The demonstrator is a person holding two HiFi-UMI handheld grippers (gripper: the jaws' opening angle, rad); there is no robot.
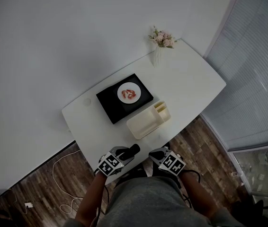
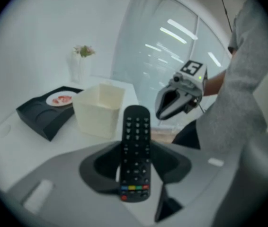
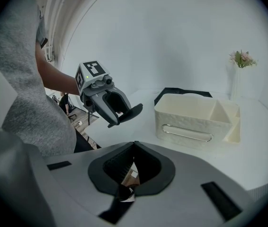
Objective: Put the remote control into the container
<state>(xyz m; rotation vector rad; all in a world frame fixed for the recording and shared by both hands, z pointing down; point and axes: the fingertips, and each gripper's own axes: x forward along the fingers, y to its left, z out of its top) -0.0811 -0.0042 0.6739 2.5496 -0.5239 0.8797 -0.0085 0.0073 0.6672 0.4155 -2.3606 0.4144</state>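
Note:
A black remote control (image 2: 135, 141) with coloured buttons lies lengthwise between the jaws of my left gripper (image 2: 135, 162), which is shut on it. In the head view that left gripper (image 1: 126, 156) hovers at the near edge of the white table (image 1: 191, 86), with the remote (image 1: 133, 150) poking forward. The cream container (image 1: 141, 126) stands just beyond on the table, with a big compartment and a small one; it also shows as the container (image 2: 98, 110) and the container (image 3: 191, 117) in the gripper views. My right gripper (image 1: 158, 156) hangs beside the left one, and its jaws meet with nothing between them.
A black tray (image 1: 110, 103) carrying a white plate (image 1: 128, 92) of food sits behind the container. A vase of flowers (image 1: 160, 41) stands at the table's far corner. Wooden floor with a white cable (image 1: 58, 174) lies left of the table, and glass panels are to the right.

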